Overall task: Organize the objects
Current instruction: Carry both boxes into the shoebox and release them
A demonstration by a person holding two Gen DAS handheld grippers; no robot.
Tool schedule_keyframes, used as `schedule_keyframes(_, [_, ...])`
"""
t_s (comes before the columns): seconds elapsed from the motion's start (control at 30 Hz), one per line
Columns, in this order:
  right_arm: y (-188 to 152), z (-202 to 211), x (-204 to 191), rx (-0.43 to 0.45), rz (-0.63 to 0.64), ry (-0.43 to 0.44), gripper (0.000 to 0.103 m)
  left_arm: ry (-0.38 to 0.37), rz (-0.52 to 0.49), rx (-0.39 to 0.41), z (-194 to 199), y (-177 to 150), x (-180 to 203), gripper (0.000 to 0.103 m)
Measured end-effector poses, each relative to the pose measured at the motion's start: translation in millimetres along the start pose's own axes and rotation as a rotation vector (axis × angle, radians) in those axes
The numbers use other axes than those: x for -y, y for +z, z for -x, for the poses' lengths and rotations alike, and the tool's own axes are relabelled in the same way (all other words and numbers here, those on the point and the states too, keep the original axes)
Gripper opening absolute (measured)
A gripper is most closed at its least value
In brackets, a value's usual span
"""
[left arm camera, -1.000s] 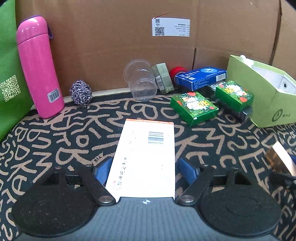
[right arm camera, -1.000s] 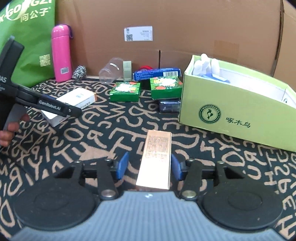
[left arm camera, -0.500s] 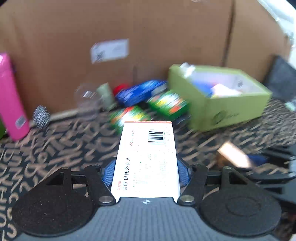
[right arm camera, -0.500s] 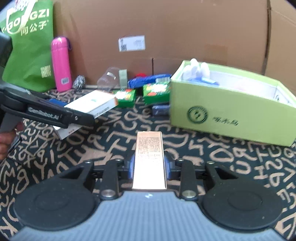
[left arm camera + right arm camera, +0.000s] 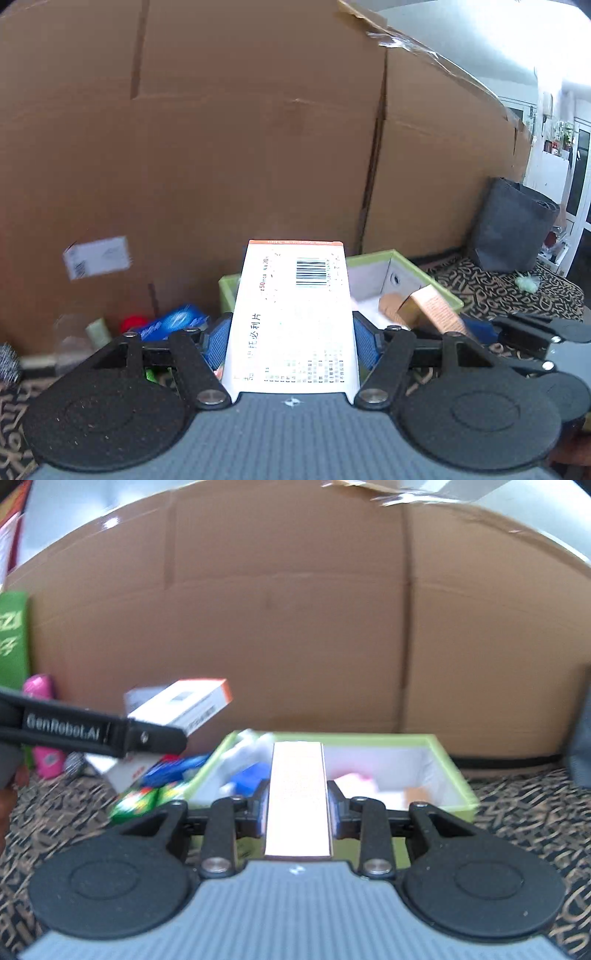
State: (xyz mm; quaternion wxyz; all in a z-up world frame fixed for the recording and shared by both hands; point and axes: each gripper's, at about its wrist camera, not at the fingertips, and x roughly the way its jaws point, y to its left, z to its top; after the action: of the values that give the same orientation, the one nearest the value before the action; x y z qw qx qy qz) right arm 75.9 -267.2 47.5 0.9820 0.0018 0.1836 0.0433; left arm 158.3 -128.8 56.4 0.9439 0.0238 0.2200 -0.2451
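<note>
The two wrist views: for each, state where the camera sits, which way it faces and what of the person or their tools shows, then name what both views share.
Left wrist: sits on the left gripper, facing forward past its held white box toward the green box and cardboard wall; the right gripper shows at right.
Right wrist: sits on the right gripper, facing its held tan box over the green box; the left gripper and fingers show at left.
Shared: green box, both held boxes, cardboard wall.
</note>
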Motion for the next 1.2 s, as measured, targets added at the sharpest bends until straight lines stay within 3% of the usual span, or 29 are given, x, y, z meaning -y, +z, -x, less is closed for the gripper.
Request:
schedule_keyframes(0.17, [14.7, -31.9, 25.7, 0.022, 0.021, -0.095, 0.030, -0.015, -0.009, -0.004, -50.9, 11.7, 25.7, 0.069])
schedule_keyframes(0.33, [17.7, -76.1, 47.9, -0.013, 0.030, -0.126, 0.030, 0.027, -0.027, -0.032, -101.2, 11.9, 40.3, 0.069])
schedule_keyframes(0.5, [9.2, -106.9, 65.9, -0.041, 0.015, -0.132, 0.030, 0.040, -0.028, -0.039, -124.8, 9.1, 41.8, 0.070])
schedule_keyframes(0.53, [6.0, -113.1, 69.1, -0.049, 0.010, -0.122, 0.031, 0.033, -0.026, -0.033, -126.4, 7.5, 41.4, 0.074])
schedule_keyframes(0.57, [2.5, -119.0, 71.7, -0.065, 0.012, -0.114, 0.035, 0.026, -0.030, -0.033, -125.6, 3.9, 36.8, 0.083])
schedule_keyframes(0.63, [-5.6, -128.5, 73.2, -0.098, 0.030, -0.129, 0.065, 0.061, -0.044, -0.048, -126.8, -1.7, 34.7, 0.093])
schedule_keyframes(0.67, [-10.0, -129.6, 73.7, -0.100, 0.039, -0.137, 0.068, 0.084, -0.050, -0.045, -125.7, -4.9, 33.2, 0.094])
schedule_keyframes(0.87, [-18.8, -112.4, 74.2, -0.073, 0.013, -0.134, 0.077, 0.116, -0.007, -0.034, -107.0, -10.8, 24.0, 0.094])
schedule_keyframes(1.03, [-2.9, -88.0, 56.8, -0.005, 0.039, -0.121, 0.084, 0.130, -0.026, 0.022, -73.6, -8.1, 27.1, 0.094])
schedule_keyframes(1.2, [11.9, -60.7, 32.6, 0.041, 0.074, -0.105, 0.088, 0.138, 0.024, 0.058, -33.7, -8.8, 18.5, 0.094])
